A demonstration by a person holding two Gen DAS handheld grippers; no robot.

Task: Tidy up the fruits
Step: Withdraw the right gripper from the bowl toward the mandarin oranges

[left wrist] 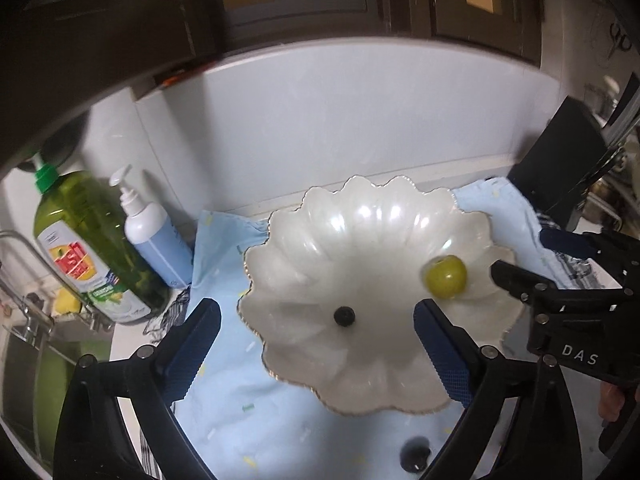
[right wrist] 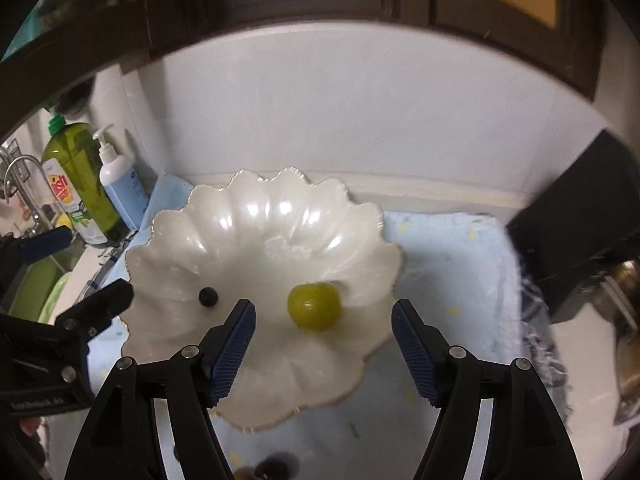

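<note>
The left claw (left wrist: pixel 316 352) hangs released and empty over the scalloped white bowl (left wrist: pixel 320 232), with a small dark berry (left wrist: pixel 344 316) lying in the bowl between its fingers. The right claw (right wrist: pixel 324 344) is also released, and the green fruit (right wrist: pixel 314 306) rests in the bowl just ahead of its fingertips, untouched, the berry off to its left.

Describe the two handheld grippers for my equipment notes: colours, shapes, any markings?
Both grippers, left and right, are black with silver screws at the joints. Their fingers carry ridged blue pads. The right one shows white letters "DAS"; the left's lettering is too blurred to read.
</note>
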